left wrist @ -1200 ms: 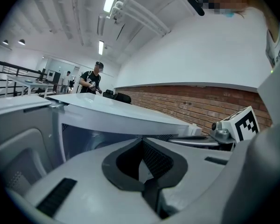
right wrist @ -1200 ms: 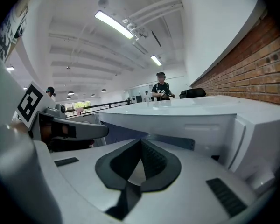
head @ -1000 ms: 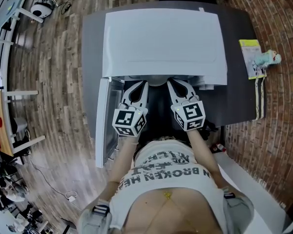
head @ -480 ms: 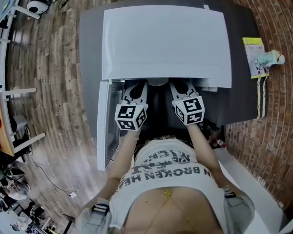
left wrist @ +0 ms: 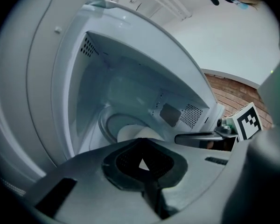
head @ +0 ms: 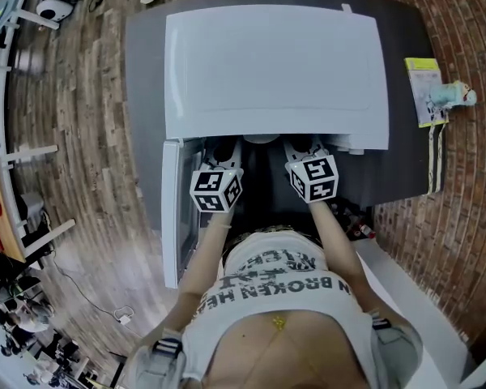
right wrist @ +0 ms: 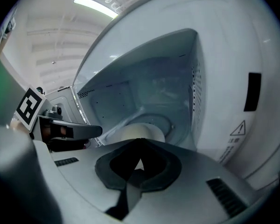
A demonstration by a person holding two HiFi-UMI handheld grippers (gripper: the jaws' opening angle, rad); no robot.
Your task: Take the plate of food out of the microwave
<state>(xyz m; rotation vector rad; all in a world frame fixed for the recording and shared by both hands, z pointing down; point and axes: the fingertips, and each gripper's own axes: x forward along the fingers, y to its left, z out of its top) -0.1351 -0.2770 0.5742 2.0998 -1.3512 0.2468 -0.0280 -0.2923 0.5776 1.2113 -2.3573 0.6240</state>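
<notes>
Reach has deepened over the last second: both tools now poke into the open microwave (head: pixel 275 71), so pickup looks near. The left tool (left wrist: pixel 141 143) and right tool (right wrist: pixel 139 143) are each pinched closed, holding nothing. Pale, round plate (left wrist: pixel 133 133) rests on the glass turntable (left wrist: pixel 107 125) just ahead, within smooth white perforated walls (left wrist: pixel 130 64)

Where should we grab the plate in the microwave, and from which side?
Its near rim, from the open front. The plate sits on the turntable, and the microwave walls close every other side. The left gripper and right gripper both face it with jaws shut, so probably open first, then pinch the rim either side of centre.
</notes>
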